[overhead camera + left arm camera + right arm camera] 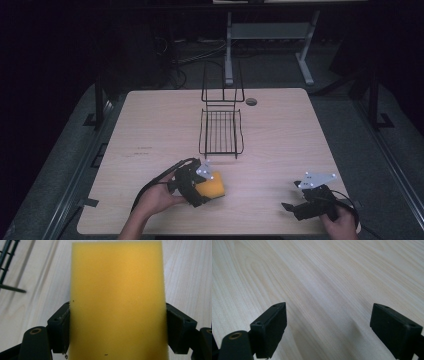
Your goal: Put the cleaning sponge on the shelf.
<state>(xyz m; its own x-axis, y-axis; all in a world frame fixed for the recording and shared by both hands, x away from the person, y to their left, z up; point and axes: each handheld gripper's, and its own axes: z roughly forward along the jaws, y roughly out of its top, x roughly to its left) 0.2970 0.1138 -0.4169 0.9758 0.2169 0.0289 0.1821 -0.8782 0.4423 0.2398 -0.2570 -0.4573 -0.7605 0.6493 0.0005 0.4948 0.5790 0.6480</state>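
The soft square sponge [117, 300] is yellow all over, with a few tiny dark specks. The wooden table [317, 277] under it is pale tan with wavy grain lines. The wire basket [221, 131] is black.

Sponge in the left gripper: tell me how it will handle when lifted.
The sponge looks like porous foam, so probably light and squashy. The left gripper clamps both edges without visible denting; the rough surface likely won't slip. Flat-sided, it shouldn't roll.
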